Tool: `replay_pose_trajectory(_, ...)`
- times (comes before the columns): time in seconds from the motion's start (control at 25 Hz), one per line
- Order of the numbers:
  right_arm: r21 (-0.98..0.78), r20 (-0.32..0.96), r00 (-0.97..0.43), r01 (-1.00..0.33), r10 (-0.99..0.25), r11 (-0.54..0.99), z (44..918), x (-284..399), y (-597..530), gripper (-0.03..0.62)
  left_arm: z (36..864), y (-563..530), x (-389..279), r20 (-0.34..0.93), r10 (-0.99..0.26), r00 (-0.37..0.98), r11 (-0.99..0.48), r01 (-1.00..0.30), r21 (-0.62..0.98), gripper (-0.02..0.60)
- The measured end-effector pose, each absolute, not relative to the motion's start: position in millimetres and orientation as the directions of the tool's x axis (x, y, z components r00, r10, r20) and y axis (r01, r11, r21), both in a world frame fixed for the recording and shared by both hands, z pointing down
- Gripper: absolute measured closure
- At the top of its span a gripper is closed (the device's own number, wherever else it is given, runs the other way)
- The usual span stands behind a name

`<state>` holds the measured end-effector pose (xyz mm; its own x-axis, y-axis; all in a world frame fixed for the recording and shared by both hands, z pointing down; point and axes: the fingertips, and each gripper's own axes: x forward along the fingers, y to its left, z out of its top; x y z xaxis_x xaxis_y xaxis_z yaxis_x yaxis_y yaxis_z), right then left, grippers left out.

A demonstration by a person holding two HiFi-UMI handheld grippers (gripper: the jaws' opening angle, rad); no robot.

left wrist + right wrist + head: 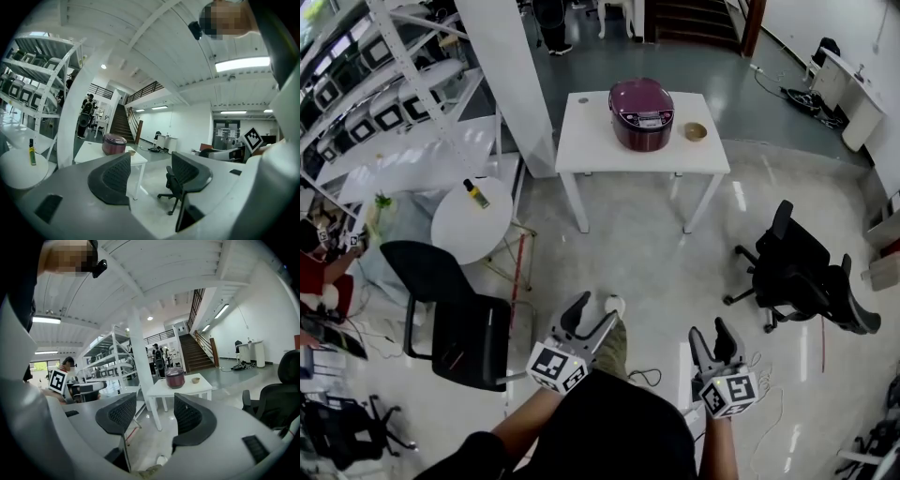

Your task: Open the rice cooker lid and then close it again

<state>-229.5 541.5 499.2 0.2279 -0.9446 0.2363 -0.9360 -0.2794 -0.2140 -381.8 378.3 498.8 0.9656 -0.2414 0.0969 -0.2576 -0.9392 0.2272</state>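
A maroon rice cooker [641,113] with its lid down stands on a white table [591,145] far ahead of me. It shows small in the left gripper view [114,144] and in the right gripper view [175,378]. My left gripper [592,312] is held low near my body, open and empty. My right gripper [713,339] is beside it, also open with nothing between its jaws. Both are a long way short of the table.
A small wooden bowl [696,131] sits on the table right of the cooker. A round white side table [471,222] with a bottle [476,193] and a black chair [450,312] stand at left. A black office chair [799,270] is at right. A white pillar [511,75] and shelving [366,75] stand left of the table.
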Motion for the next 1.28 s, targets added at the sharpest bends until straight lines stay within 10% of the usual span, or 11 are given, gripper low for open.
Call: replay_pose_trajectory(1.28,-0.179,0.204,0.279,-0.932,-0.939,-0.316,456,-7,211,0.37,484,56,-139,0.091,-0.125,0.988,-0.96,-0.144,0.242,0.32)
